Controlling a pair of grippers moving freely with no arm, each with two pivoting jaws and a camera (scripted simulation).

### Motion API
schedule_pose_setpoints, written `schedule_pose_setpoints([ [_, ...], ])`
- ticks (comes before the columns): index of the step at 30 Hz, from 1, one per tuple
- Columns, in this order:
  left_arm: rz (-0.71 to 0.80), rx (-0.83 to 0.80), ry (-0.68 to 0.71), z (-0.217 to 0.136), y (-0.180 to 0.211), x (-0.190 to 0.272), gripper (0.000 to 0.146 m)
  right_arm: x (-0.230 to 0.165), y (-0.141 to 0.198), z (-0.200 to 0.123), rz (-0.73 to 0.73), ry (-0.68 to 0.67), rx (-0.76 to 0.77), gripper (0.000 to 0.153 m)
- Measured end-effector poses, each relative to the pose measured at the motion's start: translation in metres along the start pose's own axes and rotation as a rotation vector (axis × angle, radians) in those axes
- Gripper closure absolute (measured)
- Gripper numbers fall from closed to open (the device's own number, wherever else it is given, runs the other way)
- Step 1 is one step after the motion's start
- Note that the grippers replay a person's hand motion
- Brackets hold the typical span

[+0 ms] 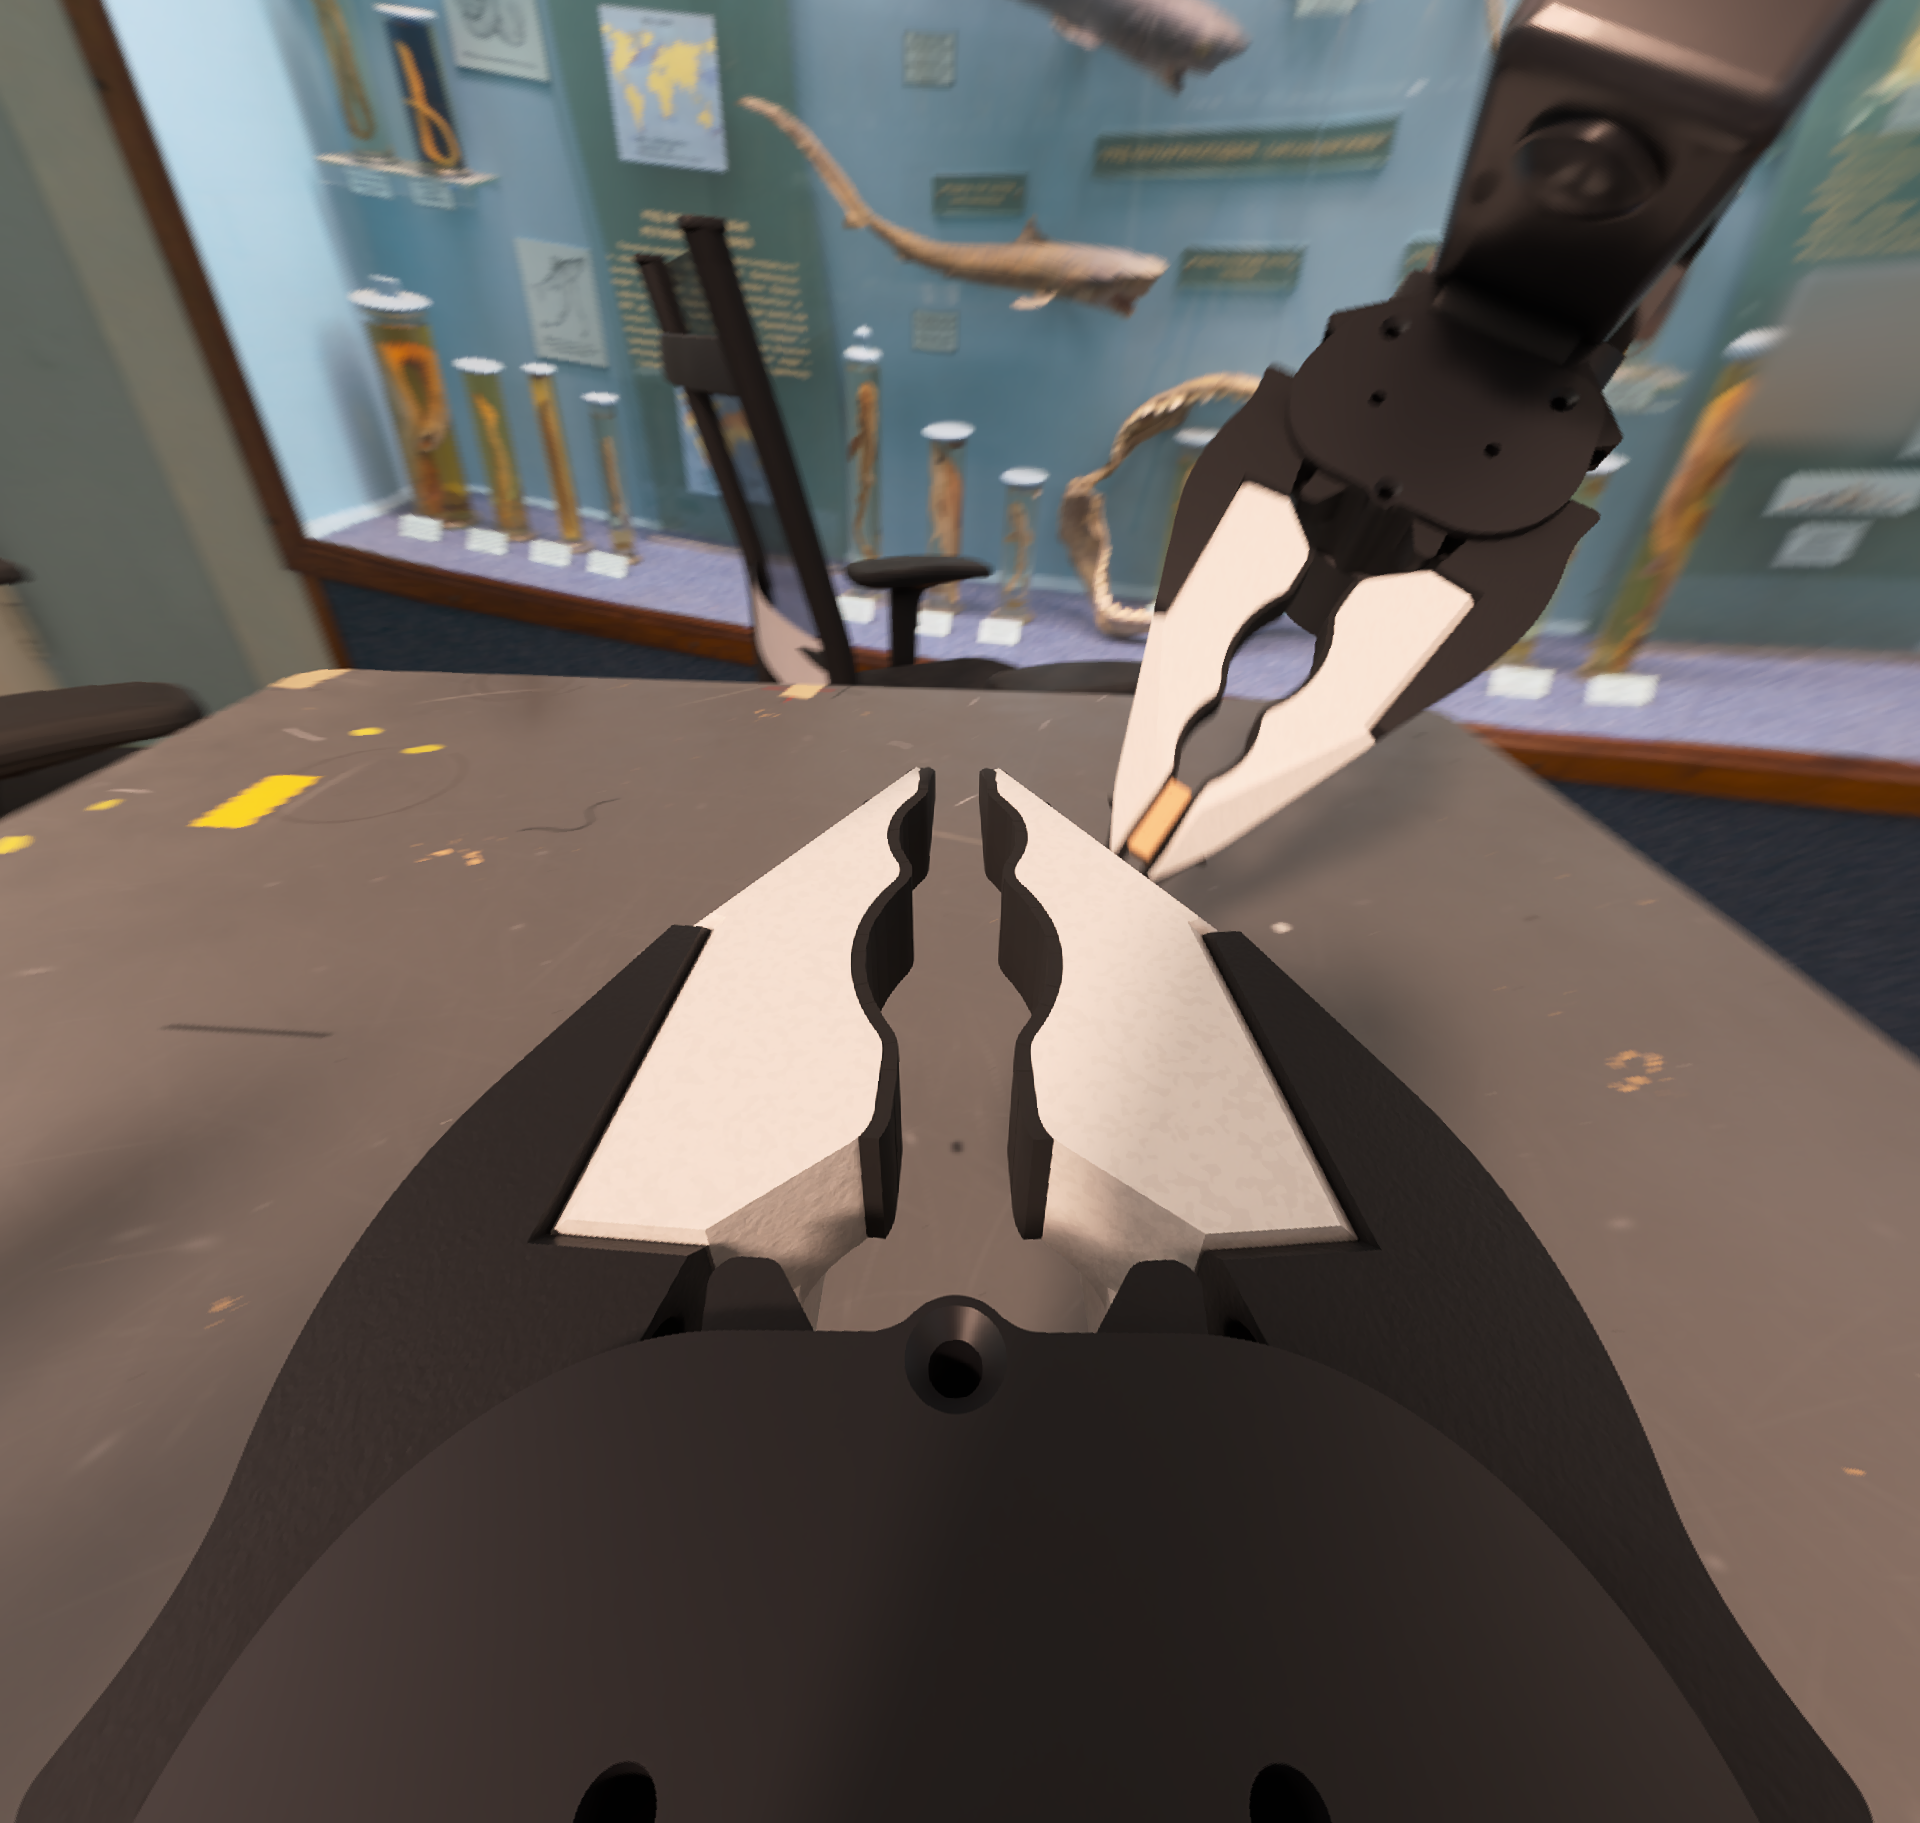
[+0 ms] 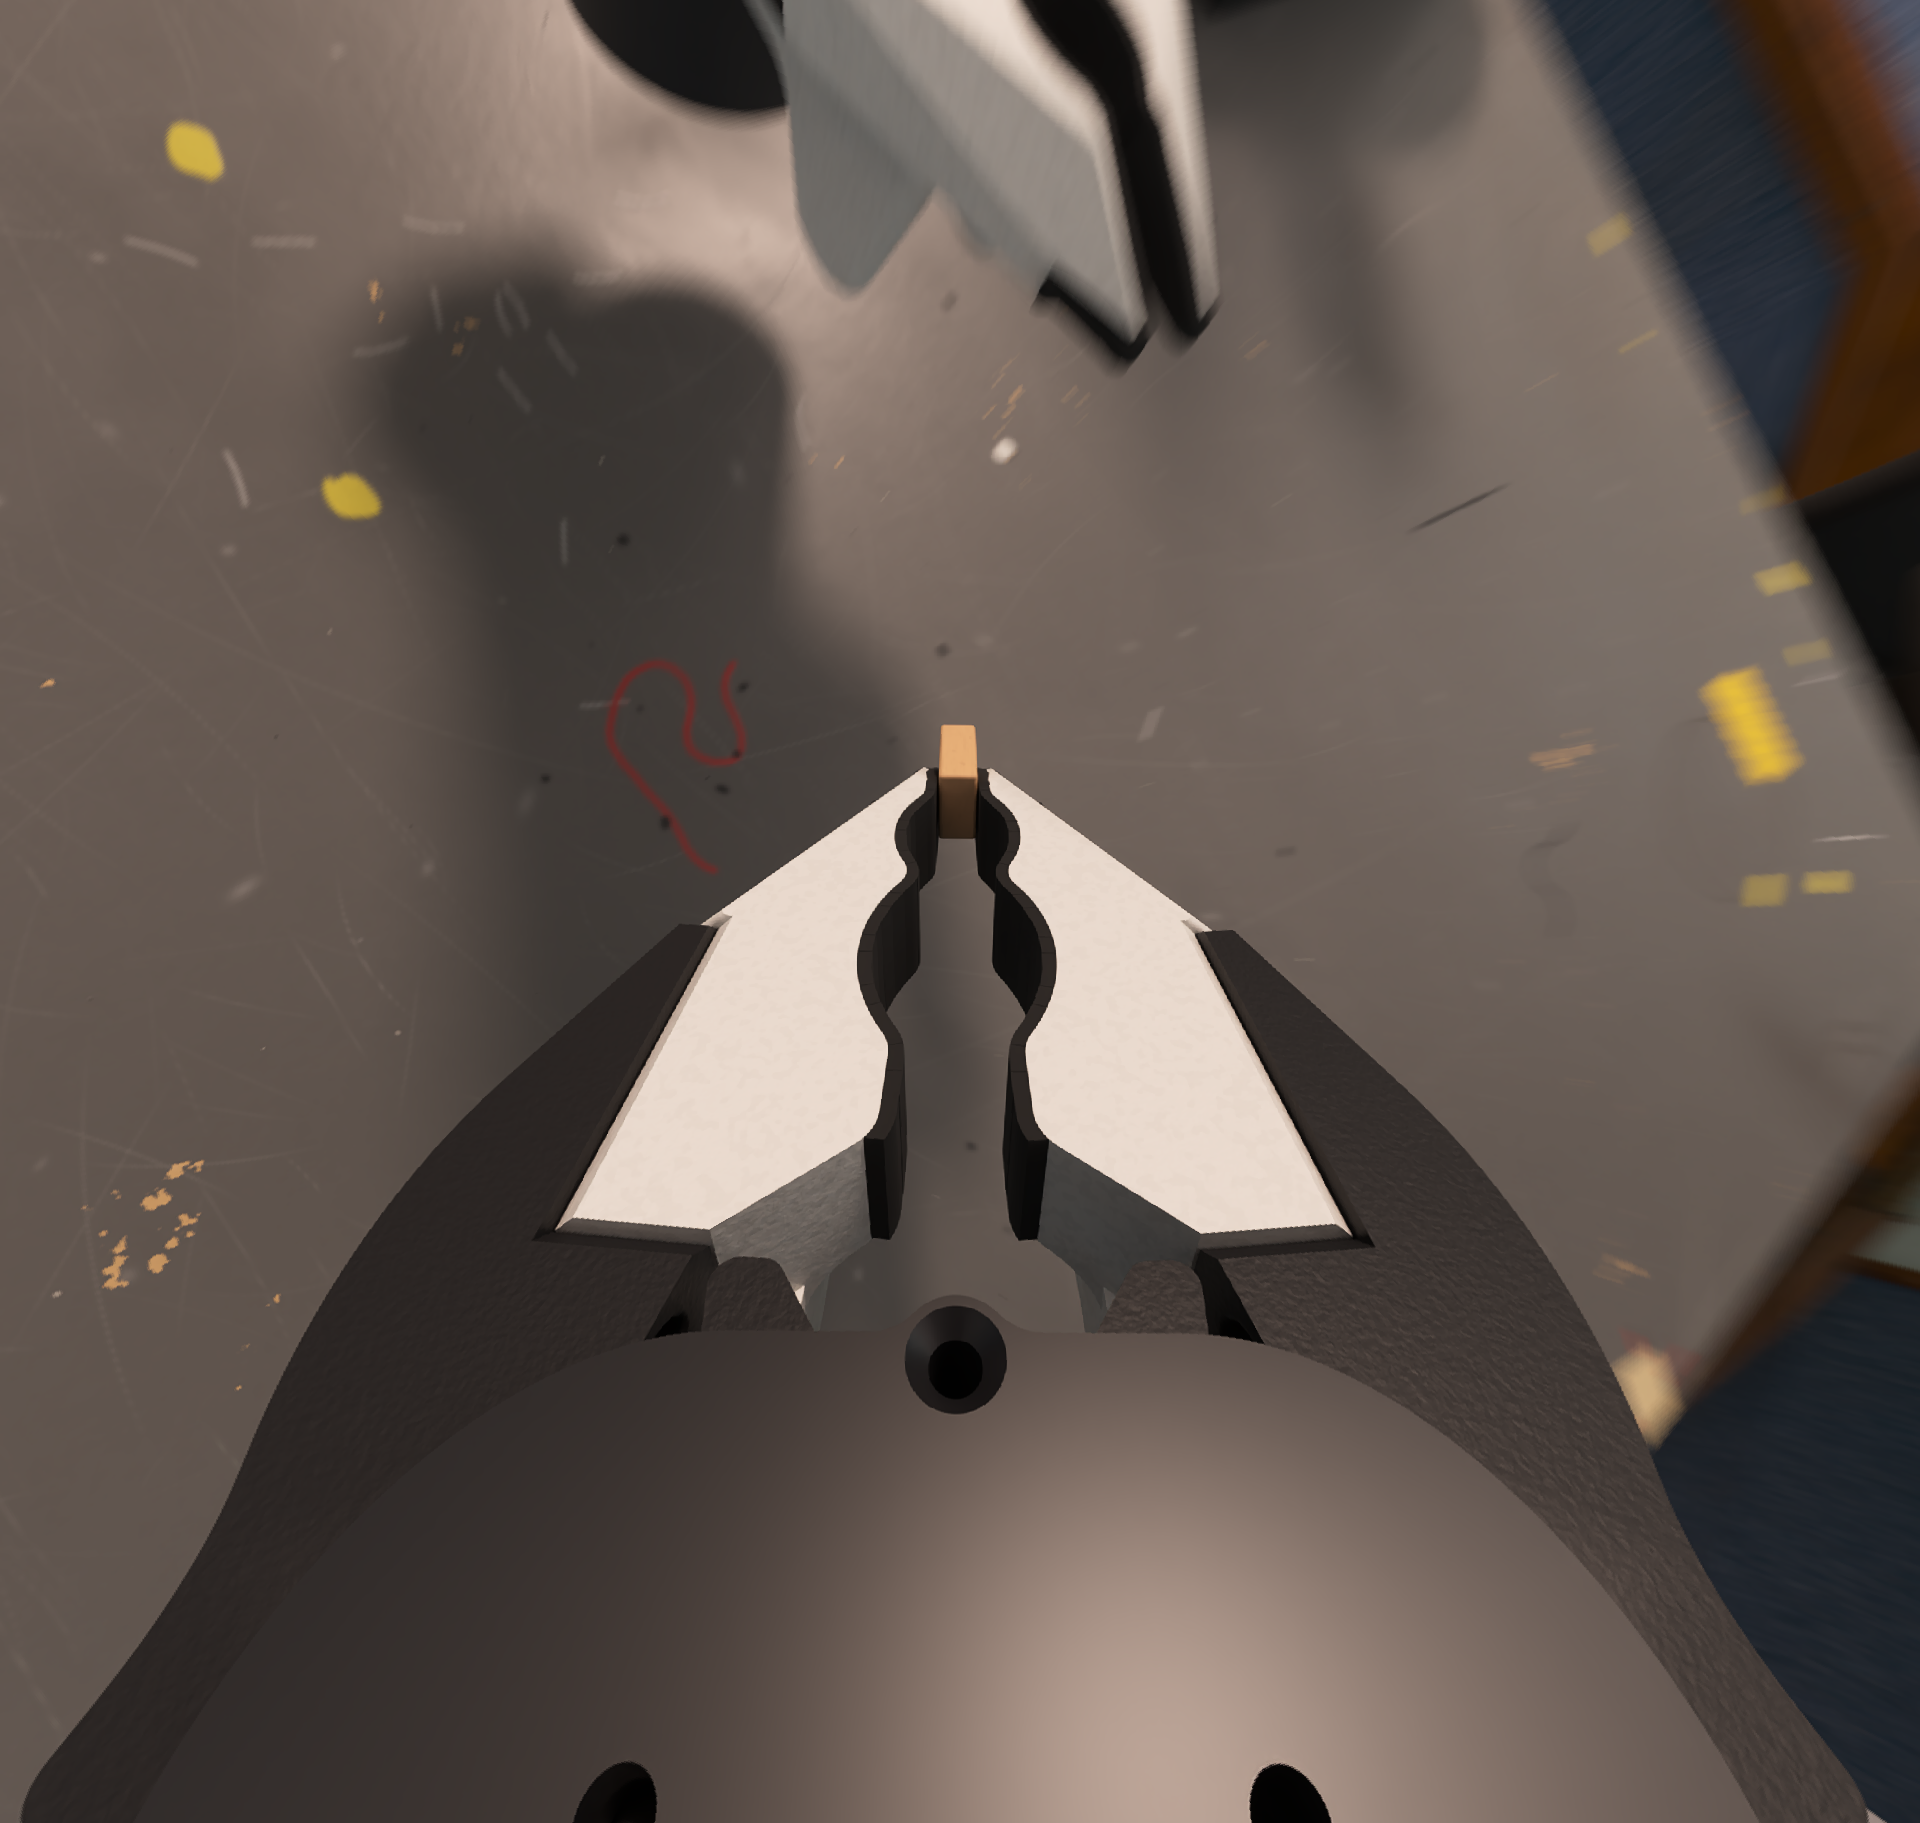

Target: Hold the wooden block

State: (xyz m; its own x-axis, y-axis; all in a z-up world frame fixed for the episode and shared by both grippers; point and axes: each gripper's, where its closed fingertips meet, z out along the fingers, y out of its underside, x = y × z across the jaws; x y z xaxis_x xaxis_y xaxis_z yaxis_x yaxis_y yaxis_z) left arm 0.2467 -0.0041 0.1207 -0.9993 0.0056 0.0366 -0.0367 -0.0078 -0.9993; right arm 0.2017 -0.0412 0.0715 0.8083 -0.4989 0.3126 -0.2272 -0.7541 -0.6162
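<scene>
The wooden block (image 2: 957, 765) is small, tan and flat, and it is pinched between the tips of my right gripper (image 2: 957, 784). In the left wrist view the right gripper (image 1: 1143, 851) points steeply down, with the block (image 1: 1158, 823) at its tips touching or just above the grey table (image 1: 416, 1046). My left gripper (image 1: 956, 781) hovers low over the table just left of the block. Its jaws stand a narrow gap apart with nothing between them. It also shows blurred at the top of the right wrist view (image 2: 1158, 329).
The table top (image 2: 312, 838) is scratched, with yellow paint spots and a red squiggle (image 2: 675, 745). Its edge runs down the right side (image 2: 1756, 485). A black office chair (image 1: 914, 578) stands behind the far edge, before a blue display wall (image 1: 1039, 163).
</scene>
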Motion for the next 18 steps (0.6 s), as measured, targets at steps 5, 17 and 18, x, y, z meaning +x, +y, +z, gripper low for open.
schedule_pose_setpoints([
  [5,-0.108,0.072,0.155,0.001,-0.010,0.022,0.138,0.022,-0.041,-0.065,-0.172,0.367,0.045,0.147],
  [17,-0.649,0.346,0.631,-0.006,-0.036,0.062,0.139,0.011,-0.041,-0.099,-0.313,0.637,-0.173,0.147],
  [18,-0.683,0.357,0.640,-0.005,-0.036,0.061,0.139,0.009,-0.040,-0.098,-0.284,0.619,-0.169,0.147],
])
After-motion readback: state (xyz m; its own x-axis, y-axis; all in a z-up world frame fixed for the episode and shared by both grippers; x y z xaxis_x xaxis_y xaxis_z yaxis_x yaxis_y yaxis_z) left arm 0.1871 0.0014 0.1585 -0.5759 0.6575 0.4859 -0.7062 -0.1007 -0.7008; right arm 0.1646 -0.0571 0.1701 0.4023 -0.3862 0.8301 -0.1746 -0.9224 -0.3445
